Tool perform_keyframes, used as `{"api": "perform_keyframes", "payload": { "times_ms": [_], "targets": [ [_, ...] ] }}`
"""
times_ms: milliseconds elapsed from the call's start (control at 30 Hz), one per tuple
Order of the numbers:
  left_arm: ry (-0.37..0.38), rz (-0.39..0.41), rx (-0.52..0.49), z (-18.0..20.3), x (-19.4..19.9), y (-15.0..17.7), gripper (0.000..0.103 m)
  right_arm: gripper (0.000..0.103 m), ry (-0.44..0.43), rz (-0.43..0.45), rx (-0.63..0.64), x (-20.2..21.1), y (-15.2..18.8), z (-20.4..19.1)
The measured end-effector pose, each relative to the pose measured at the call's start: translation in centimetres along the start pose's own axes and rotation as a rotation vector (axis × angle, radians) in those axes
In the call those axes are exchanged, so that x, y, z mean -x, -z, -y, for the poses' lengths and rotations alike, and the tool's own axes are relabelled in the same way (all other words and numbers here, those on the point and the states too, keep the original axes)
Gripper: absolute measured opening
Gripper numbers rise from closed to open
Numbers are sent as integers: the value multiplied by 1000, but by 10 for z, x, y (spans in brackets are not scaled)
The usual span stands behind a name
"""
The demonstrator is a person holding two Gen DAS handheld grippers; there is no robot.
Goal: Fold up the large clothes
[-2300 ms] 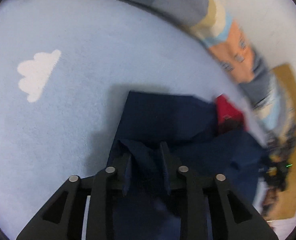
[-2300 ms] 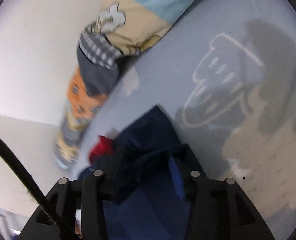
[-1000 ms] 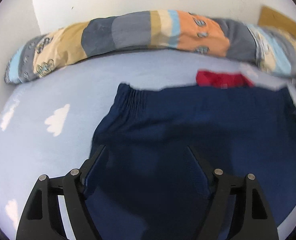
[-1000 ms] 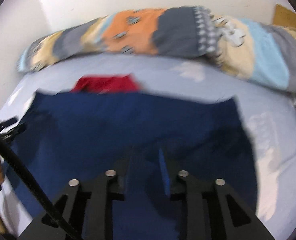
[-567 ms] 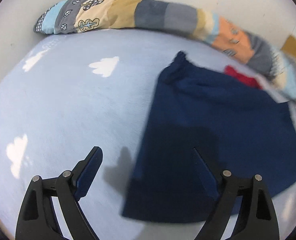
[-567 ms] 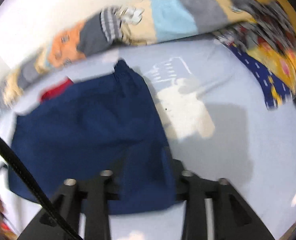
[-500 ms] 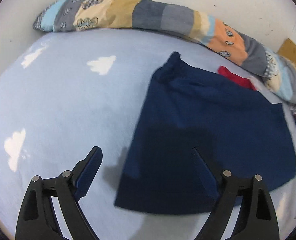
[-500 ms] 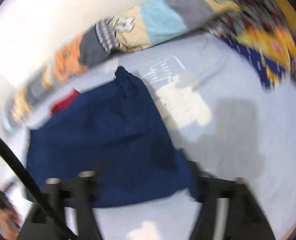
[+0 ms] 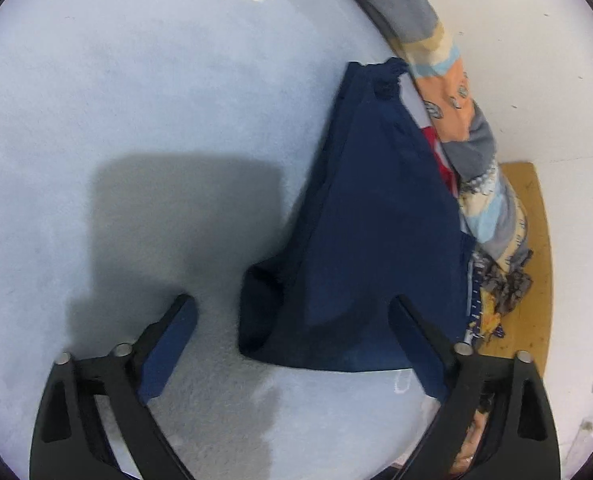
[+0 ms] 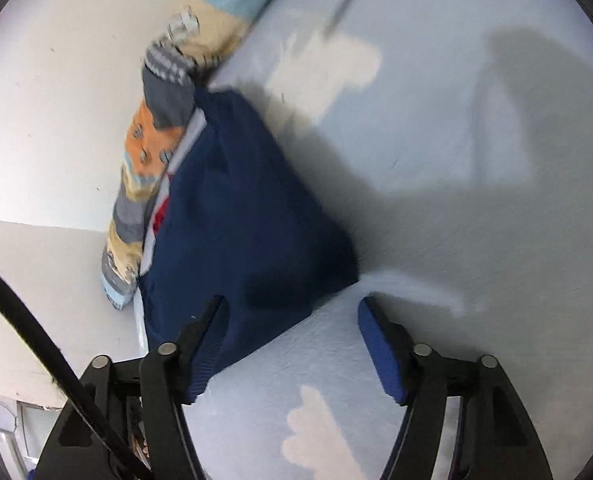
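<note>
Navy garment (image 9: 376, 224) lies folded flat on the pale blue cloud-print sheet (image 9: 144, 128), its far edge against the patchwork bolster (image 9: 460, 120). A red item (image 9: 436, 148) peeks out between garment and bolster. Your left gripper (image 9: 292, 316) stands with fingers spread wide, holding nothing, poised over the garment's near corner. Your right gripper (image 10: 292, 316) is likewise spread and empty, its left finger (image 10: 206, 344) over the garment's near edge, its right finger (image 10: 380, 344) over bare sheet.
</note>
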State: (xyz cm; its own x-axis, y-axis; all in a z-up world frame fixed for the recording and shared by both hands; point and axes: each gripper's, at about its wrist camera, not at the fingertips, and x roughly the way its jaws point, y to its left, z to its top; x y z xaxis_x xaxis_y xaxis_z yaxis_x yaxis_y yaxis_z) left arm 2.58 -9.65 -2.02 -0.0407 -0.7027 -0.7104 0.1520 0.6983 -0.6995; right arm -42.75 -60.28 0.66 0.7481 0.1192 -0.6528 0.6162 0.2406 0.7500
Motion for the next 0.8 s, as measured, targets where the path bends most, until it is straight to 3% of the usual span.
{"api": "perform_keyframes", "payload": {
  "times_ms": [167,300,333,367,400,467,500,700,800],
  "targets": [
    [128,-17,30,0,-17,-14,102,72,-107,26,14,-28,-14,-14],
    [241,-35,46,17,-36,-36,102,70,-143,27,81,-57,-25,-34],
    [259,-38,49,22,-44,-42,102,67,-142,29,98,-64,-27,-38],
    [250,-24,38,28,-49,-47,102,53,-137,20,113,-71,-29,-43],
    [243,-3,21,33,-49,-49,97,30,-109,15,129,-75,-30,-44],
    [181,31,-20,44,-51,-50,26,22,-63,13,155,-76,-31,-44],
    [81,25,-38,47,-54,-50,11,20,-44,11,172,-75,-33,-46],
    [-80,110,-172,75,-37,-31,8,12,132,73,370,-58,-23,-86],
    [-98,155,-214,95,-15,-19,8,11,164,104,440,-45,-17,-104]
  ]
}}
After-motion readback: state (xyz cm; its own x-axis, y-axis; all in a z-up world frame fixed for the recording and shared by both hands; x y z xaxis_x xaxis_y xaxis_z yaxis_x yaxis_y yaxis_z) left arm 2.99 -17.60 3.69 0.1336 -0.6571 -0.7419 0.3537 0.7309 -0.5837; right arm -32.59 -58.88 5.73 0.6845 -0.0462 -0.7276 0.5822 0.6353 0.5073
